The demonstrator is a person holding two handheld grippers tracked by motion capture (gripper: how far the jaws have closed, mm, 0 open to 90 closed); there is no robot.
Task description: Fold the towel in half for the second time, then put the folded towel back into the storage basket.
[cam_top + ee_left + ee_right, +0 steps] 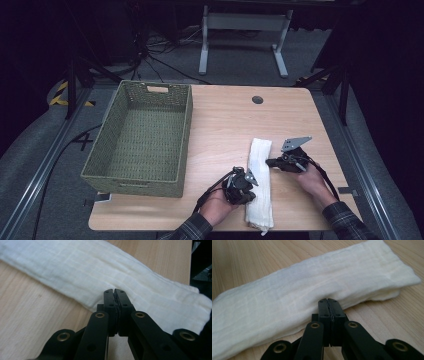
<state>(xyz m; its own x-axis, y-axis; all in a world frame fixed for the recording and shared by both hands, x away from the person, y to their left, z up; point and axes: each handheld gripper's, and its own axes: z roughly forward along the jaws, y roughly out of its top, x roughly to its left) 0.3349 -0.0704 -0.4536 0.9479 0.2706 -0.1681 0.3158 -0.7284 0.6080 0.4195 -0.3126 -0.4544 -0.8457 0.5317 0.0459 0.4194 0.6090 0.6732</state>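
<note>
Basket (140,140): woven, green, on the far-left half of the counter (225,120), well to the left of the left claw and apart from it. Nothing visible inside.

Left claw (248,181): jaws together, nothing between them. In the left gripper view the closed tips (115,293) sit at the near long edge of the cloth (120,282); I cannot tell whether they touch it or hang just above. Bare wood lies on the claw's own side of that edge.

Cloth (260,182): white, folded into a long narrow strip, lying flat between the two claws. Its near end overhangs the counter's front edge slightly; its far end lies beyond both claws, toward the middle of the counter.

Right claw (268,162): jaws together, holding nothing. In the right gripper view the tips (329,302) meet the opposite long edge of the cloth (312,295), which looks slightly raised there.

Step in hand (judgement): both closed claws are set against the strip from either side, probably squaring or pressing it before another fold or a lift. No grip yet.

Next move (judgement): either claw would have to open and slide one jaw under an edge to pinch the layers.

Room: open wood beyond the cloth and to the right of the right claw, though the counter's right edge is near. The basket wall limits travel to the left. The overhanging near end could slip off if dragged toward the person.
</note>
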